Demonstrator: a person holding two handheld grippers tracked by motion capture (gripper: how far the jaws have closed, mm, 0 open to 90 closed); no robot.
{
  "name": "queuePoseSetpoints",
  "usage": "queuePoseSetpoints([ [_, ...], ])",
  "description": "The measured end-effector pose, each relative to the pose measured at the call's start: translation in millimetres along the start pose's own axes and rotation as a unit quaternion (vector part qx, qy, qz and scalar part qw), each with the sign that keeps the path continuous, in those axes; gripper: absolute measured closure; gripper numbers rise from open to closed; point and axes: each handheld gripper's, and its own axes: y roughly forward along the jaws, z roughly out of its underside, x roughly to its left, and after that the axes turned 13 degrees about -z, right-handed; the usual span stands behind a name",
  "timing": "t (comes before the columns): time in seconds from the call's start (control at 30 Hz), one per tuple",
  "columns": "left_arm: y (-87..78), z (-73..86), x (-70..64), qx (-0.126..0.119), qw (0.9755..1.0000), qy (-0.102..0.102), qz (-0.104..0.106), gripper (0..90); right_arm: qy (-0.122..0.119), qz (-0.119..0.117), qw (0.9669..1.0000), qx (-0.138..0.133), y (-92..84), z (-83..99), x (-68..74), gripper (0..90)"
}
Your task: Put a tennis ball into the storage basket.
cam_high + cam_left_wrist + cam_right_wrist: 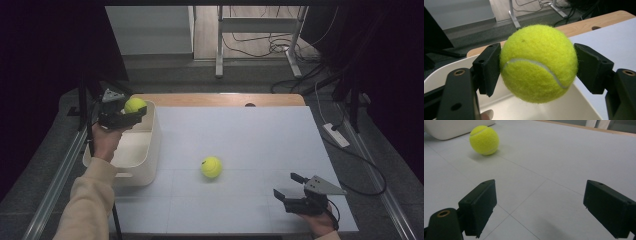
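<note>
A: Left gripper [131, 113] is clamped on a fuzzy yellow-green tennis ball [538, 63], pads square on opposite sides, across the widest part. That's why it sits steady with nothing under it.

B: Where's it hanging?

A: Directly below the jaws is the open white plastic bin [148, 150], near its far rim. Looks like it's held there so a release drops it straight in.

B: Right gripper?

A: Right gripper [291, 185] is spread wide, nothing between the pads, low over the pale grey table mat [250, 135]. The second yellow-green tennis ball [484, 140] lies ahead of it and off to the left of its jaws, well apart, just short of the bin wall.

B: Why open already?

A: My guess: staged for that ball next. It needs to be wider than the ball before it goes in.
</note>
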Motion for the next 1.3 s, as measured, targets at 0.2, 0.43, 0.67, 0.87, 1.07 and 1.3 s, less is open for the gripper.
queuePoseSetpoints([
  [0.2,6.2,0.8,7.3,0.013,0.9998,-0.001,-0.017,26.8,0.000,0.000,1.0000,0.000,-0.1,0.0,0.0,11.3],
  [0.43,10.5,0.0,14.1,0.023,0.9993,-0.004,-0.029,26.8,0.000,0.000,1.0000,0.001,0.3,0.2,-0.2,11.3],
  [0.67,15.1,1.0,16.5,0.035,0.9988,-0.001,-0.033,26.8,0.000,0.000,1.0000,0.001,0.1,0.3,-0.2,11.3],
  [0.87,20.3,2.8,17.7,0.048,0.9982,0.003,-0.036,26.7,0.000,0.000,1.0000,0.002,0.1,0.3,-0.2,11.3],
  [1.07,25.7,5.6,18.1,0.065,0.9972,0.006,-0.035,26.7,-0.001,0.000,1.0000,0.003,0.2,0.4,0.0,11.3],
  [1.3,31.9,8.5,18.7,0.091,0.9949,0.016,-0.040,26.6,-0.001,0.001,1.0000,0.003,0.2,0.4,0.2,11.3],
])
